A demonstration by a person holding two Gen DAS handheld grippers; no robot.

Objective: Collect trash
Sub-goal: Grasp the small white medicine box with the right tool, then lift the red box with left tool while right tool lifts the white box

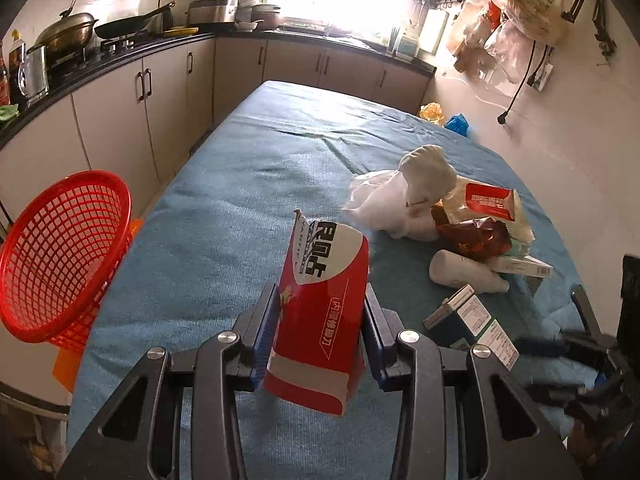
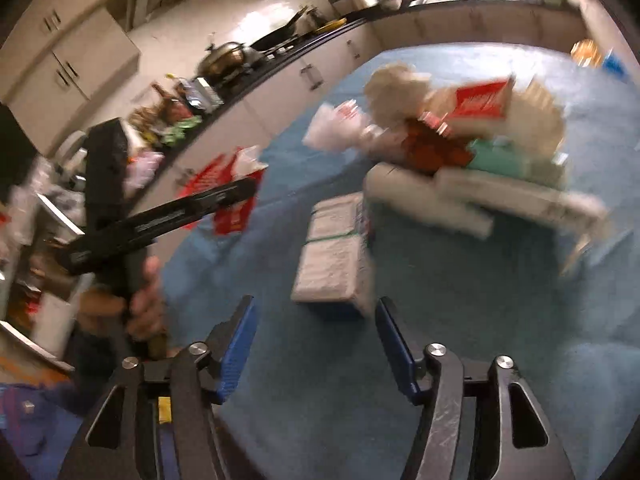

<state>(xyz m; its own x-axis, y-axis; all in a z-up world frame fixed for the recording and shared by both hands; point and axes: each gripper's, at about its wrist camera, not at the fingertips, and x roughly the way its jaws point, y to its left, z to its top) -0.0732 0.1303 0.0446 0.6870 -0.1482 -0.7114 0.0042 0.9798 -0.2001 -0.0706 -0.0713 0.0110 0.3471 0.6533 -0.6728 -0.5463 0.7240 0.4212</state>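
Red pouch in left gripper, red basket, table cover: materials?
Red pouch: glossy plastic film, likely; shiny, creased, torn top.
Red basket: rigid moulded plastic, open lattice.
Table cover: blue woven cloth, matte, wrinkled, probably terry-like.

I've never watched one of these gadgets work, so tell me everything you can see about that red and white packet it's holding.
The red and white packet is a glossy, foil-like pouch, red below and white at the top, with dark printed lettering. Its top edge looks torn open and jagged. It stands roughly upright, leaning slightly, pinched by its sides between the blue-padded fingers of the left gripper. It is lifted off the blue cloth-covered table and touches nothing else visible.
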